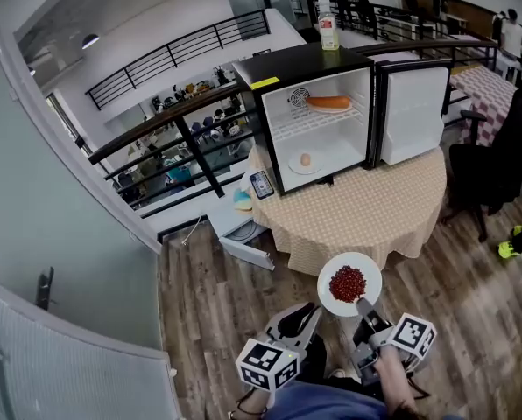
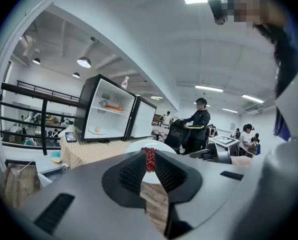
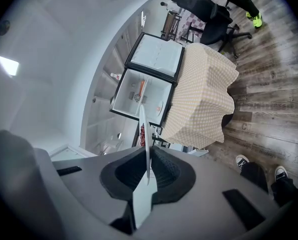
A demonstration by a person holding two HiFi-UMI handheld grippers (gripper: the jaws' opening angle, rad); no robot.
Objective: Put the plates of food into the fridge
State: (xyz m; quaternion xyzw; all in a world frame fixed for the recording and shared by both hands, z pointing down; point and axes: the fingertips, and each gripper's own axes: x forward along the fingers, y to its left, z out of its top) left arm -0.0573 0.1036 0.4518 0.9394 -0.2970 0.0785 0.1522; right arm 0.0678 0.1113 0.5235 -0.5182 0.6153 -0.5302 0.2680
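Round white plate of red beans (image 1: pixel 371 274) is riding level, well short of the open black fridge (image 1: pixel 305 59), right gripper (image 1: pixel 363 303) clamping its rim, presumably against spills; left gripper (image 1: pixel 306 313) is idling, jaws slightly apart, empty.

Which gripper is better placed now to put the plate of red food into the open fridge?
Right. The right gripper is shut on the rim of the plate, with the open fridge ahead. The left gripper holds nothing beside it, so it would first need a handover.
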